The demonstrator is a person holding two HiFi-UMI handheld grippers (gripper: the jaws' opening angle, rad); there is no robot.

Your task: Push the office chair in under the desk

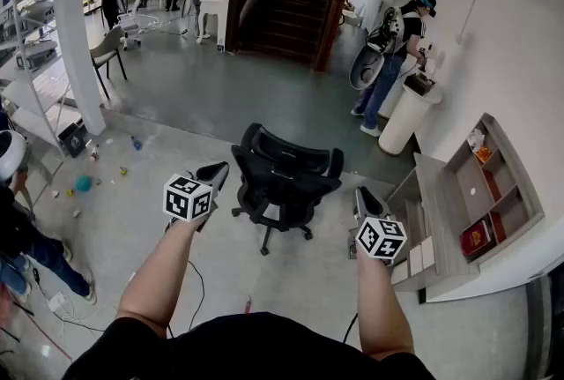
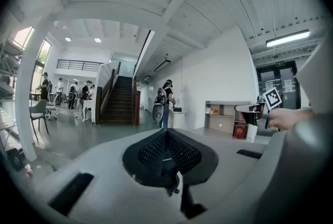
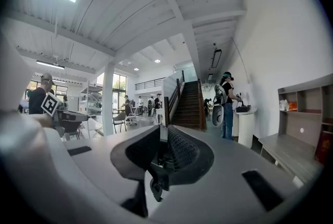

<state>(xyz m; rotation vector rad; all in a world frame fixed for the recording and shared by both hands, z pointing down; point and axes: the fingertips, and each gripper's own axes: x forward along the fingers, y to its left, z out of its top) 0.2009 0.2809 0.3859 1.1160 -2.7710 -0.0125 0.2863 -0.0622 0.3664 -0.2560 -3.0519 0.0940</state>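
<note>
— On the pale floor (image 1: 159,228) ahead of us, the black mesh-backed office chair (image 1: 284,180) stands on its castors, left of the grey worktop (image 1: 438,224) along the white wall (image 1: 520,61) and apart from it.

— We hold the left gripper (image 1: 214,171) and the right gripper (image 1: 364,196) about level, one on each side of the chair. Left fingers are pressed together, right fingers all but together; both are empty.

Office chair (image 1: 280,180) black; desk (image 1: 438,224) pale grey; left gripper (image 1: 214,174), right gripper (image 1: 364,197): white cubes with black square markers; shelf box (image 1: 477,238) red
</note>
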